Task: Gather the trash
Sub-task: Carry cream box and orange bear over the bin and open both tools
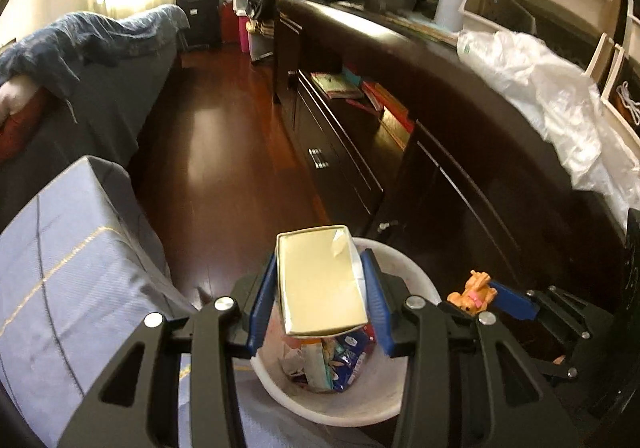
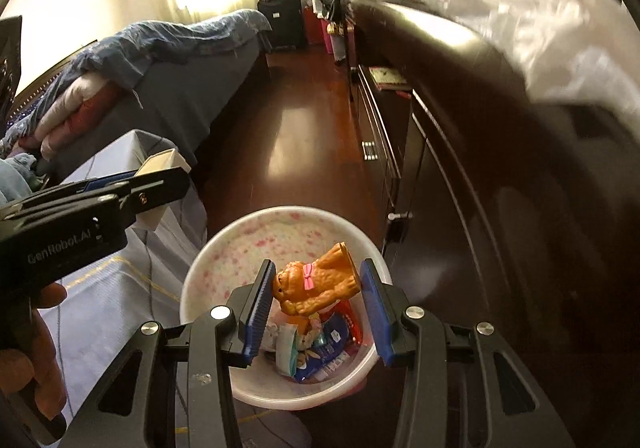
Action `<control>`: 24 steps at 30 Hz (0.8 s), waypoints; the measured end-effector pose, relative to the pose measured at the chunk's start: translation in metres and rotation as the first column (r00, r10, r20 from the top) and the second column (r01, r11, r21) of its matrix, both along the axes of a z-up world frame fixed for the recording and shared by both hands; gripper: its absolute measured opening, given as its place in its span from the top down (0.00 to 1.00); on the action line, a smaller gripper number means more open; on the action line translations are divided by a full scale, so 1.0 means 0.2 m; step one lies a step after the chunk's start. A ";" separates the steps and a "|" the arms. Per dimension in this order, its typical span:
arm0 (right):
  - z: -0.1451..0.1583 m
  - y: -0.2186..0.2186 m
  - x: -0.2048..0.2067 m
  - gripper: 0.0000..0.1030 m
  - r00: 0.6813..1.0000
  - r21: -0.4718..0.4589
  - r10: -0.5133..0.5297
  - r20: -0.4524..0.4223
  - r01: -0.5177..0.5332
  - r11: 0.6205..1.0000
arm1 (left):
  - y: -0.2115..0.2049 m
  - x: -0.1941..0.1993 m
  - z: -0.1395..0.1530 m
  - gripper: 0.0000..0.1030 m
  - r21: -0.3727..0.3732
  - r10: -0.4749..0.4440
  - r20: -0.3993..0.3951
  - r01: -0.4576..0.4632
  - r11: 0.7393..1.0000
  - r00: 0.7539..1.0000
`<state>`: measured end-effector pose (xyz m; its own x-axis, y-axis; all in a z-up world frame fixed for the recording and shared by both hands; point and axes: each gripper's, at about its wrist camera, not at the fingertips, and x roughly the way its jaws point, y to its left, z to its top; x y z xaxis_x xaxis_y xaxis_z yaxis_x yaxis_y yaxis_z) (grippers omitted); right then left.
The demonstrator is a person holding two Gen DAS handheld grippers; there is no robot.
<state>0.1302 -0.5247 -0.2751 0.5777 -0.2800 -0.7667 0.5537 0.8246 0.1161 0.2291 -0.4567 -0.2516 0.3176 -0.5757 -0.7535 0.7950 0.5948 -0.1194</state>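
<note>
A white round bin with pink speckles inside stands on the floor and holds several wrappers. My left gripper is shut on a pale cream carton, held over the bin's rim. My right gripper is shut on an orange toy dog with a pink bow, above the bin's opening. In the left wrist view the toy dog and the right gripper show at the right. In the right wrist view the left gripper with the carton comes in from the left, a hand below it.
A long dark cabinet runs along the right, with a white plastic bag on top. A grey-blue covered box stands left of the bin. A bed lies beyond, dark wood floor between.
</note>
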 end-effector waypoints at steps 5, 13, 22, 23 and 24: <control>-0.06 0.00 0.04 0.57 1.000 0.008 0.014 -0.021 -0.014 1.000 | -0.01 0.03 -0.07 0.58 0.021 -0.003 -0.026 0.003 1.000 1.000; -0.11 -0.02 0.06 0.56 0.999 0.013 0.007 -0.035 -0.007 1.000 | -0.05 0.06 -0.12 0.53 0.030 -0.005 -0.053 0.007 1.000 0.999; -0.10 -0.03 0.04 0.49 0.999 0.012 0.004 -0.035 -0.004 1.000 | -0.05 0.04 -0.08 0.33 0.007 -0.009 -0.043 0.009 1.000 0.999; -0.10 -0.03 0.04 0.48 0.999 0.011 0.006 -0.035 -0.005 1.000 | -0.05 0.03 -0.07 0.29 0.006 -0.006 -0.041 0.007 1.000 0.999; -0.11 -0.02 0.04 0.48 0.999 0.010 0.006 -0.037 -0.006 1.000 | -0.05 0.03 -0.07 0.26 0.004 -0.003 -0.038 0.003 1.000 0.999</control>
